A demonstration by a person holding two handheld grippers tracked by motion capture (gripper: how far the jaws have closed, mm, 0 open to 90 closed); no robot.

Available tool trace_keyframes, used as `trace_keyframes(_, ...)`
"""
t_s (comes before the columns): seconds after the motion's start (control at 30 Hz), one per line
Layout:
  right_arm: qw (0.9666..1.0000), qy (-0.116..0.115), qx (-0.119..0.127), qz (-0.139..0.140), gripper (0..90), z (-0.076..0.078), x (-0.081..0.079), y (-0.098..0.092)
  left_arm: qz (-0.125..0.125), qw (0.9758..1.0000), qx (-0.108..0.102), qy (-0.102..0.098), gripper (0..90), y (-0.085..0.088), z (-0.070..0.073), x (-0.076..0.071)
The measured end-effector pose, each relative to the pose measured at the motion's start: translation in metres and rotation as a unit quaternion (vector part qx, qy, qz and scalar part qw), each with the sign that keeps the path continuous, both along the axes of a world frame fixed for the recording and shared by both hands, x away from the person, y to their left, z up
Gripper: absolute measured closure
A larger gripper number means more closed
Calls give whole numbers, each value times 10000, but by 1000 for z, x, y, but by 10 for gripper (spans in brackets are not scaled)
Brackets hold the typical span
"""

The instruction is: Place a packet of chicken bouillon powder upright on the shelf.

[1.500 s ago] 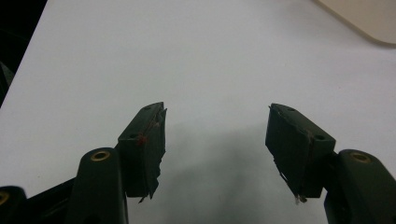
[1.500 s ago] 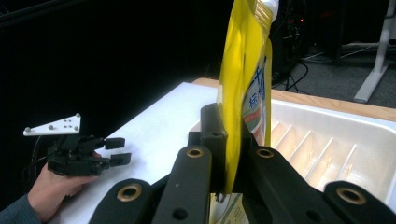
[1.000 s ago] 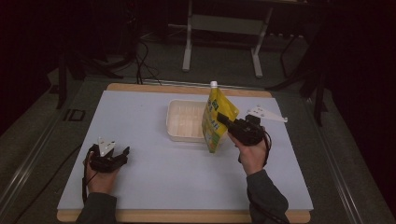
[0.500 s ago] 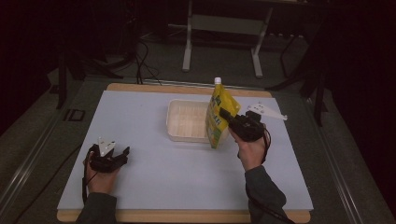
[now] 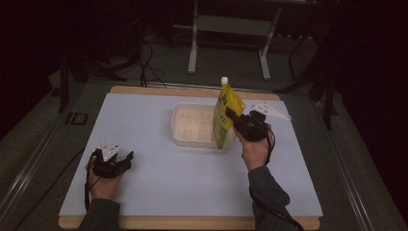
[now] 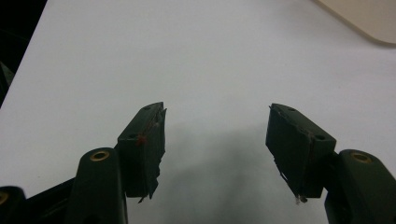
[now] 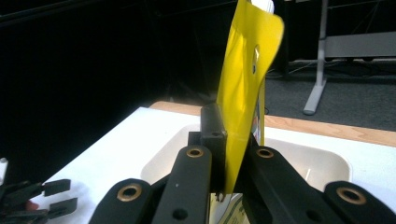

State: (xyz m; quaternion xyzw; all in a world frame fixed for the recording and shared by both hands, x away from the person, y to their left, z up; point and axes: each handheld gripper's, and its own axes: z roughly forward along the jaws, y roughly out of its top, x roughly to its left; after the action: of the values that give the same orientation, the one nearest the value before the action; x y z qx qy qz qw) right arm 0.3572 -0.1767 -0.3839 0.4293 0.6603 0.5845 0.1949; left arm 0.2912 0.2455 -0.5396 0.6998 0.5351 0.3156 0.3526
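Yellow pouch (image 5: 225, 115), print too blurred to read, clamped by right gripper (image 5: 230, 114).

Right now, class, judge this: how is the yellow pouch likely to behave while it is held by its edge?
Probably floppy: the yellow pouch curls at its top corner above the right tongs. It looks thin where they pinch it, so likely light. Its white cap sits high, so it may sway or tip over the tray.

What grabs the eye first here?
The yellow pouch with a white cap, held upright in the right gripper over the right edge of the cream tray mid-table. Then the left gripper, open, resting near the table's front left.
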Motion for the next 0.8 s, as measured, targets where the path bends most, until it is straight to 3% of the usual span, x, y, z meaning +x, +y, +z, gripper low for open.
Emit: trace_keyframes(0.8,9993,63,-38,-371,900,-6,23,14,-10,10000,3,-6,373,0,0,0)
